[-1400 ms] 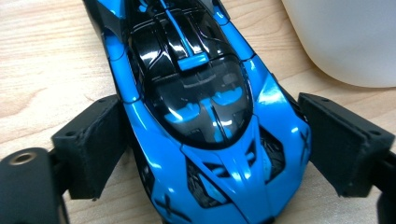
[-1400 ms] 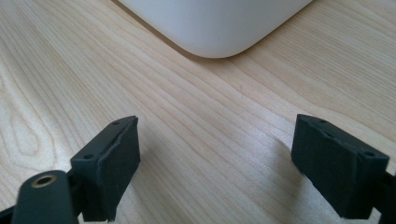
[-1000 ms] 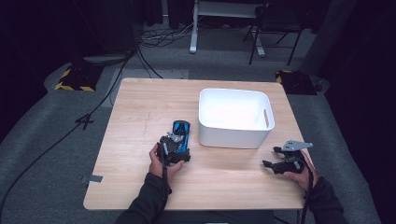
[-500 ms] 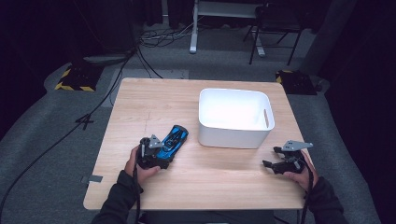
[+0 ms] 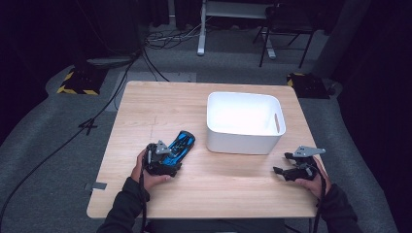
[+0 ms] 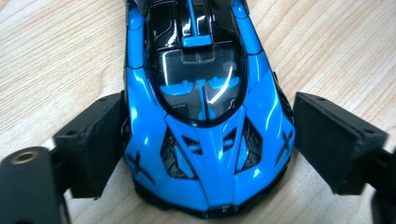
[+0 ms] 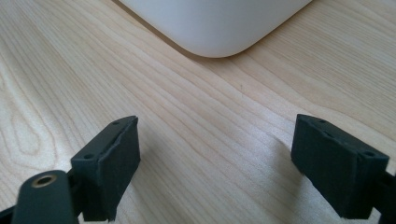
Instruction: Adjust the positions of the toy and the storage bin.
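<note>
While straddling one end of the blue toy car (image 6: 205, 116), has just been opening its jaws: left tool (image 5: 167, 156), now parted, with one pad touching or nearly touching a flank and the other plainly clear of it. No grip on the car, then. Lies flat on the bench (image 5: 160, 107), just left of the white bin (image 5: 243, 141), angled toward the bin's near corner. Hard to say from the close view whether nose or tail sits between the pads.

Over at the right tool (image 7: 229, 172): jaws wide apart, nothing between them, resting low on the bench near the bin's front right corner.

Likely troubles from here:
- Pulling away with that one pad against the flank could drag or swing the car.
- Closing again off-centre would probably shove the car sideways, or set it rolling on its wheels.
- Pinching the glossy, tapering bodywork may let it squirt out of the pads.
- Lifting toward the bin with a loose hold risks clipping the rim and dropping short.

Counted: one toy car, one bin with nothing seen inside, one bench, two tools.
</note>
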The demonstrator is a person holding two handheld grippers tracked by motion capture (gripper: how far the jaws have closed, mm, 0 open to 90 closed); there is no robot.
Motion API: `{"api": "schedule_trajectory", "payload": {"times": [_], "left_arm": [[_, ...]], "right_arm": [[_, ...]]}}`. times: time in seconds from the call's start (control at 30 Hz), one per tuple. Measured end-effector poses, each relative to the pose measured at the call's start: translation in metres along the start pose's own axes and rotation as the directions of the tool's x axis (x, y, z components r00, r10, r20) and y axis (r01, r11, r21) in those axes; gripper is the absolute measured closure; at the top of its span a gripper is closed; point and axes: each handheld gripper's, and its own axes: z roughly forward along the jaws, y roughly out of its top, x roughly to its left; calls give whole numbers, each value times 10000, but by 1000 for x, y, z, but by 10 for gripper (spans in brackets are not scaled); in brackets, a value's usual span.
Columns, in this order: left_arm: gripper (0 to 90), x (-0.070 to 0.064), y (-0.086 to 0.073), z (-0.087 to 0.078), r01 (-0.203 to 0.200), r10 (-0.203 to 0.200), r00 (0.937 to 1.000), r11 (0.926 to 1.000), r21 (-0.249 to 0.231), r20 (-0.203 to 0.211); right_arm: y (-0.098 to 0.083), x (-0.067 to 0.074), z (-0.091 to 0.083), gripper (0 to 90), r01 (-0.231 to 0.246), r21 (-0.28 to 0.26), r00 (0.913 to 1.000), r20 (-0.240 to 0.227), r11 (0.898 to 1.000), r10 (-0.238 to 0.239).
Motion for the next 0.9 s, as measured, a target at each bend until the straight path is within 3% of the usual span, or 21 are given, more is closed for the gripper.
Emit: {"api": "schedule_trajectory", "payload": {"times": [0.13, 0.23, 0.5, 0.6, 0.83, 0.9], "left_arm": [[125, -2, 2, 3, -45, 45, 10000, 10000, -41, -51], [229, 0, 1, 0, 215, -221, 9995, 9994, -254, -219], [242, 0, 1, -1, 282, -292, 9989, 9992, -273, -370], [244, 0, 0, -2, 281, -294, 9992, 9984, -484, -269], [244, 2, -1, -6, 291, -341, 9982, 9944, -1020, -484], [243, 3, -1, -8, 449, -510, 9976, 9916, -1215, -477]], "right_arm": [[0, 0, 0, 156, 2, -3, 10000, 0, 10000, -2], [0, 0, 0, 156, 12, -3, 10000, -7, 10000, -12], [0, 0, 0, 156, 11, -2, 10000, -10, 10000, -11], [0, 0, 0, 156, 23, -1, 10000, -25, 10000, -23], [0, -1, 0, 156, 46, -7, 10000, -62, 10000, -46], [0, -1, 0, 156, 48, -8, 10000, -75, 10000, -48]]}}
